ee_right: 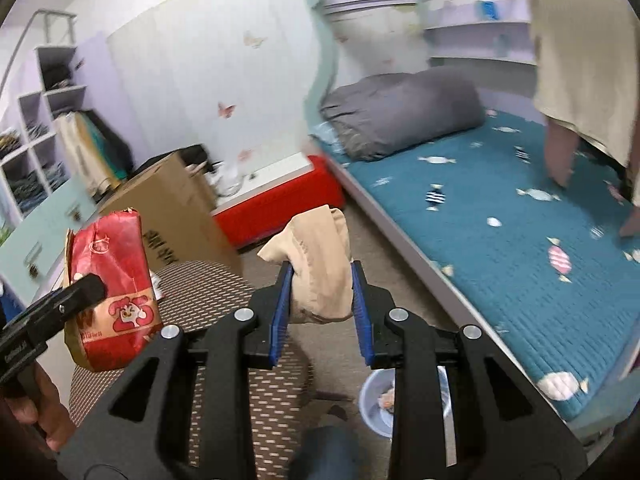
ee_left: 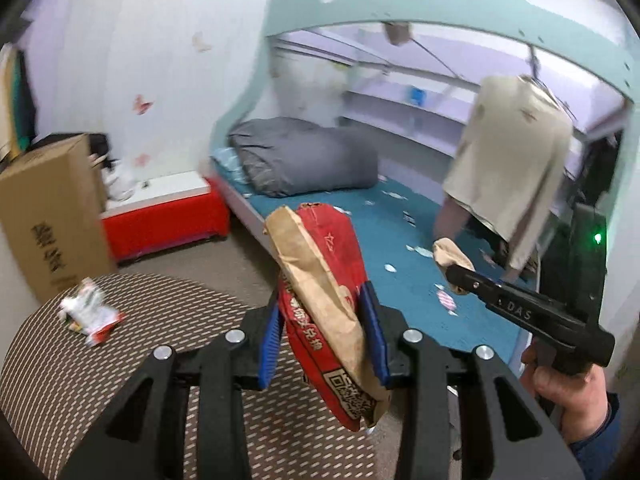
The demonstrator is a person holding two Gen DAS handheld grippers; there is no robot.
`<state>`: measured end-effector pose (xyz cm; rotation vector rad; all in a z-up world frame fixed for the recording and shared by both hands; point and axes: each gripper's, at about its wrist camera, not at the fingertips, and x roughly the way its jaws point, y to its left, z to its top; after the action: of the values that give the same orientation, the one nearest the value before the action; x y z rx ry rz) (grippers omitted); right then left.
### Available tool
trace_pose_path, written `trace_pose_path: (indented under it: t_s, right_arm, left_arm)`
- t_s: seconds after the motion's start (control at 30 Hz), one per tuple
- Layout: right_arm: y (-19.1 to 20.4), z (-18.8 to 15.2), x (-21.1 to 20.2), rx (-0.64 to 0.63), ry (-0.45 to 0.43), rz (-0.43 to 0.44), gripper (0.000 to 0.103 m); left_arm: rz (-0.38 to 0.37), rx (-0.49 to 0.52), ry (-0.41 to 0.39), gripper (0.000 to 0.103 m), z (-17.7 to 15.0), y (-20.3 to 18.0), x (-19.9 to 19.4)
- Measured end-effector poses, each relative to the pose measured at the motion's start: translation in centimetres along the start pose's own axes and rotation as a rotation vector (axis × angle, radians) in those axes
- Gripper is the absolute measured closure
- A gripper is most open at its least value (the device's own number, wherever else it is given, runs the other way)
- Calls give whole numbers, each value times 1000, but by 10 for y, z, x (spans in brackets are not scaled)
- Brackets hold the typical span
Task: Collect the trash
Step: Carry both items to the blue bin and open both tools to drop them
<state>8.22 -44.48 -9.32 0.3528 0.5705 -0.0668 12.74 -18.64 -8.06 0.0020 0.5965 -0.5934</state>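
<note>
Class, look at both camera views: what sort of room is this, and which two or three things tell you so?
Most likely a child's bedroom. A bunk bed with a teal candy-print mattress and folded grey duvet fills one side, and butterfly stickers dot the wall.

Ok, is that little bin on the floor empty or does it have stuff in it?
Not empty. In the right wrist view the pale blue bin shows some crumpled light scraps inside; the right gripper hides part of it, so how full is unclear.

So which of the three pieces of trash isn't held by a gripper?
The small red-and-white wrapper lying on the round woven stool. The red paper bag sits in the left gripper, the crumpled beige paper in the right gripper.
</note>
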Motion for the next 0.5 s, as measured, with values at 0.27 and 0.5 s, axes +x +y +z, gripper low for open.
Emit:
trace_pose_path:
  t_s: [0.27,0.5]
  right_arm:
    - [-56,-13,14,90,34,-86,75]
    - [-104,-48,64,190,158,-128,75]
  left_arm:
    - [-84,93,98,67,0,-60,66]
    - [-93,147,263,66,-27,-93,142]
